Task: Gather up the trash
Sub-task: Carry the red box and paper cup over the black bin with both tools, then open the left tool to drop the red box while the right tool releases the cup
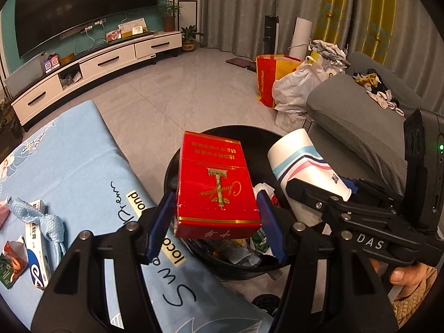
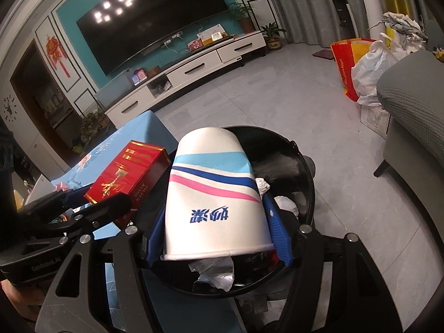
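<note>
My left gripper (image 1: 215, 222) is shut on a red cigarette box (image 1: 216, 183) and holds it above the black trash bin (image 1: 172, 163). My right gripper (image 2: 217, 230) is shut on a white paper cup (image 2: 213, 194) with blue and pink stripes, held upside down over the same bin (image 2: 305, 172). The bin holds crumpled paper and wrappers (image 2: 213, 272). The cup (image 1: 302, 163) and the right gripper's body also show in the left wrist view. The red box (image 2: 127, 177) and the left gripper show at the left of the right wrist view.
A table with a light blue cloth (image 1: 83, 166) stands left of the bin and carries a toothpaste box (image 1: 37, 249), a blue mesh strip (image 1: 41, 216) and a small wrapper (image 1: 12, 260). A grey sofa (image 1: 360, 116) and bags (image 1: 291, 83) are to the right. A TV cabinet (image 1: 97, 66) lines the far wall.
</note>
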Motion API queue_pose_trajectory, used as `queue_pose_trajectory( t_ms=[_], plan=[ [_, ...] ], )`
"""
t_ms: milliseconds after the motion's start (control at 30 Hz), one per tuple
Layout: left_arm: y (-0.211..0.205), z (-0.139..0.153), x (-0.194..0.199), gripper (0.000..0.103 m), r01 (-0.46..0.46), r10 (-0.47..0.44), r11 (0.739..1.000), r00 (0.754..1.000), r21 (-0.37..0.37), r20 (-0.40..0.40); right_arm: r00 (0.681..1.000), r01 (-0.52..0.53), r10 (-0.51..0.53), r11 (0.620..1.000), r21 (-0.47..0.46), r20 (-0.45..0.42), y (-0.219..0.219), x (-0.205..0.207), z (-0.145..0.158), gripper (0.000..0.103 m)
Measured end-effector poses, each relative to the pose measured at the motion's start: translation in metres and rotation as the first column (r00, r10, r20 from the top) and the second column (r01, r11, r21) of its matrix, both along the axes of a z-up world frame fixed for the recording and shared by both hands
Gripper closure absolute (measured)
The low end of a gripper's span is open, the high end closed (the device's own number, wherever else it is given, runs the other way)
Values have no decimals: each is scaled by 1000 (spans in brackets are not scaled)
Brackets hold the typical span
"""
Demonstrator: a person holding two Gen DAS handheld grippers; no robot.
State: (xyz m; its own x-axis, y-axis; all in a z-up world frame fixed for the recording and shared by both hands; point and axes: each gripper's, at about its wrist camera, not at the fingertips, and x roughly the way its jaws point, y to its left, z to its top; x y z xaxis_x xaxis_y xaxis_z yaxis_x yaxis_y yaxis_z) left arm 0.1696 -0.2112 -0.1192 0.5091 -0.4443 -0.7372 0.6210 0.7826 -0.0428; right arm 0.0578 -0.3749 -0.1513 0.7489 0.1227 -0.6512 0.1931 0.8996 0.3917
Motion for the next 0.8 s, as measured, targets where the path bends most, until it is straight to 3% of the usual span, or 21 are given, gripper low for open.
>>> queue_pose_trajectory(
  t_ms=[800],
  plan=[
    [-21, -21, 20, 41, 6, -6, 999, 1000, 38, -19, 999, 19, -19, 1000, -7, -51, -5, 17, -17, 38]
  ],
)
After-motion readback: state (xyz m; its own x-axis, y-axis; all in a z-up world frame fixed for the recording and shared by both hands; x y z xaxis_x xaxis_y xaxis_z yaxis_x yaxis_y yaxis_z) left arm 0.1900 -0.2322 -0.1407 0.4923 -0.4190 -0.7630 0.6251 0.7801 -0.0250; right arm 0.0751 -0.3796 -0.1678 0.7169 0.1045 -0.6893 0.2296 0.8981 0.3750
